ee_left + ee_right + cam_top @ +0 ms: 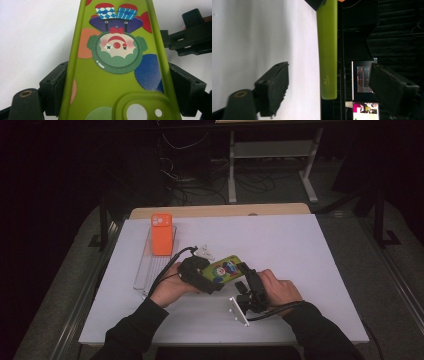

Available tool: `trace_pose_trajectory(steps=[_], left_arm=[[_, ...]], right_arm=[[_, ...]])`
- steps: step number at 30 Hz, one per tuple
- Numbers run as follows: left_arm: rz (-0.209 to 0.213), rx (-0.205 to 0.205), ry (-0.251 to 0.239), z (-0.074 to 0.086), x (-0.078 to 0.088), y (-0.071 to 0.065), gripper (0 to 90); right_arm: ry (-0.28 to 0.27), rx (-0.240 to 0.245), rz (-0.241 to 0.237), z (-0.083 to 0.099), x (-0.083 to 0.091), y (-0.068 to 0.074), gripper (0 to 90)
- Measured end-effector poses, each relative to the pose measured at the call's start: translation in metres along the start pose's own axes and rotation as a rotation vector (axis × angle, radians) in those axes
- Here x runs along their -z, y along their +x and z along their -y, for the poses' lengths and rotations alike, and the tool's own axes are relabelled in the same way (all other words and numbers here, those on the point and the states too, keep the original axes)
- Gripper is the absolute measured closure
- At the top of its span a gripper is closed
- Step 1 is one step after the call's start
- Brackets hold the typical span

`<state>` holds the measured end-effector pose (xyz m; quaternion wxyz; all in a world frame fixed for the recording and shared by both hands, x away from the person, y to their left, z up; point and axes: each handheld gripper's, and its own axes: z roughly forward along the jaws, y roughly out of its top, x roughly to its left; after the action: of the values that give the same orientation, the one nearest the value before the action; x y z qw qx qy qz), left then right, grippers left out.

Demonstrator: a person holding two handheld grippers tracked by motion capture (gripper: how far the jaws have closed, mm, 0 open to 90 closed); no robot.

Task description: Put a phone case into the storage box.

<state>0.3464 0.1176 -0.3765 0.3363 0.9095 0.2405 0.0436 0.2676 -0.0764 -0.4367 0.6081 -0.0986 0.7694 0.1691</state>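
Thing in hand: green phone case (117, 62), printed with a clown face, lifted just above the white table (300, 250).
Left gripper (202, 276): clamped on the case's two long edges near the camera cut-out; the pads (56, 85) press the rims.
Right gripper (328, 92): jaws apart, straddling the case's free end (327, 62) without touching it, one pad on each side.
Handling: probably light, soft silicone, bendy and grippy; an empty shell likely flexes if squeezed across its face, so the thicker side rims are the better hold.
Left gripper view: shows the print and cut-out.
Right gripper view: shows the case edge-on, with small holes at its end.
High view: shows an orange phone (161, 234) on a clear tray (142, 270), well beyond the fingers.
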Motion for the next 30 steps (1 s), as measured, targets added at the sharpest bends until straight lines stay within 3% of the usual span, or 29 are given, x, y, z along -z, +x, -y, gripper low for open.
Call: trace_pose_trajectory(steps=[11, 17, 30], left_arm=[[0.001, -0.005, 0.001, 0.0, 0.0, 0.0, 15.6], [-0.003, 0.009, -0.004, 0.0, -0.002, -0.001, 15.7], [0.004, 0.01, -0.004, 0.0, -0.003, -0.001, 15.6]], right_arm=[[-0.005, 0.032, 0.003, -0.007, -0.011, 0.004, 40.6], [-0.017, 0.022, 0.022, -0.008, -0.012, 0.004, 52.5], [-0.012, 0.035, -0.005, -0.01, -0.009, 0.003, 74.5]])
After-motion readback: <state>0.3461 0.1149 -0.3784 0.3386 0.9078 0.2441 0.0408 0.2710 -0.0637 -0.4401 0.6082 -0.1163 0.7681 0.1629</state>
